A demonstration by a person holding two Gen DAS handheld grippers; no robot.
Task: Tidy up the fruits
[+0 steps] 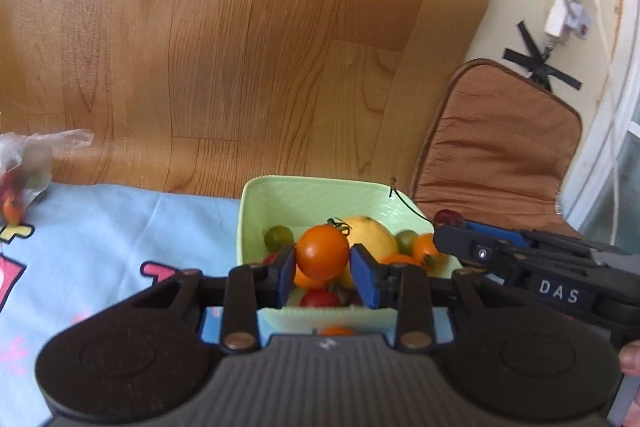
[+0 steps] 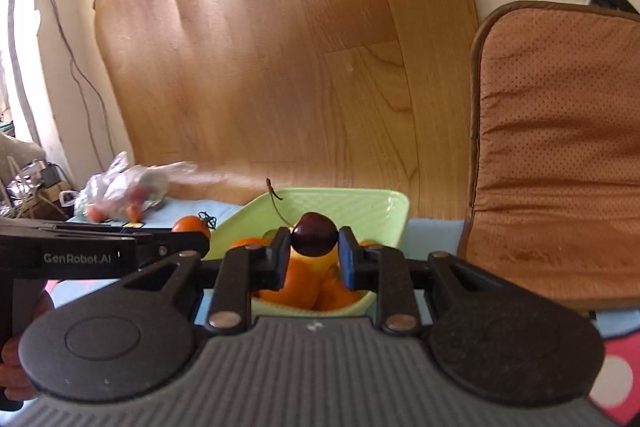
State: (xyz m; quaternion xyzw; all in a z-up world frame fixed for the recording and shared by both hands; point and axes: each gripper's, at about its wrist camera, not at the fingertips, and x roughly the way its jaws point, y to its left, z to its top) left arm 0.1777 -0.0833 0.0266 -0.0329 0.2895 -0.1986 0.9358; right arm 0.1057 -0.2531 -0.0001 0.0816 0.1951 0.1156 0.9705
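My left gripper (image 1: 323, 269) is shut on an orange cherry tomato (image 1: 322, 251), held above a pale green square bowl (image 1: 280, 199). The bowl holds several fruits: a yellow one (image 1: 374, 235), green (image 1: 279, 237) and red tomatoes (image 1: 320, 299). My right gripper (image 2: 314, 255) is shut on a dark red cherry (image 2: 314, 239) with a long stem, also over the green bowl (image 2: 360, 207). Each gripper shows at the edge of the other's view: the right gripper (image 1: 452, 227) with its cherry, the left gripper (image 2: 192, 233) with its tomato (image 2: 191, 225).
A clear plastic bag with more fruit (image 2: 120, 193) lies at the left on the light blue printed cloth (image 1: 100, 227). A wooden board (image 1: 240, 47) leans behind the table. A brown padded chair back (image 2: 560, 147) stands at the right. A person's hand (image 1: 632, 363) grips the right tool.
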